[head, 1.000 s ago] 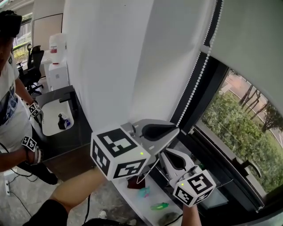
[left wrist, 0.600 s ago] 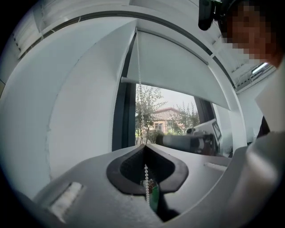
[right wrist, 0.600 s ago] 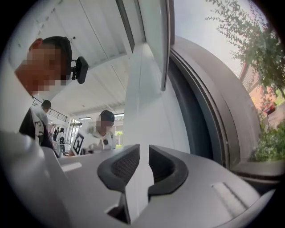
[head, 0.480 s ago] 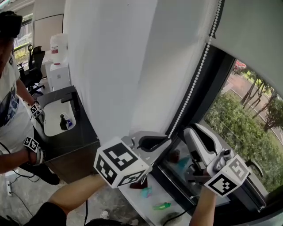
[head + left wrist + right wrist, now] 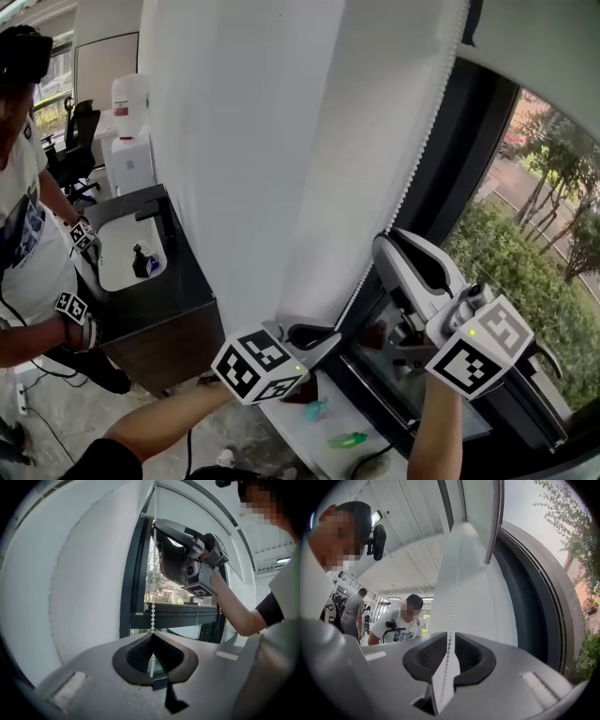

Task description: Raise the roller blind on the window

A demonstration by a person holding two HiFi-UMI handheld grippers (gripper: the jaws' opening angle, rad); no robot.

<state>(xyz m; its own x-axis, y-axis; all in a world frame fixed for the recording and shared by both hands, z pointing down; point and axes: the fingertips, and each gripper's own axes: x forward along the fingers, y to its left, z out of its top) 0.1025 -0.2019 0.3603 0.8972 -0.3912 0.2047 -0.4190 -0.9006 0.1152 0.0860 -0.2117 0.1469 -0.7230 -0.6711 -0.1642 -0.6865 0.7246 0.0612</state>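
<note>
White bead chain (image 5: 153, 583) runs upright: my left tongs (image 5: 152, 634) clench it low, while my released right tongs (image 5: 449, 637) stand higher, the chain passing loosely between them.

Bright daylight from the dark-framed glass window (image 5: 544, 206), interior dimmer. Gripper views fisheye-warped, black vignetted corners, foreground soft.

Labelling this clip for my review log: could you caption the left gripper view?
Left gripper shut on the bead chain, right gripper open around it higher up, beside the dark window frame.
</note>
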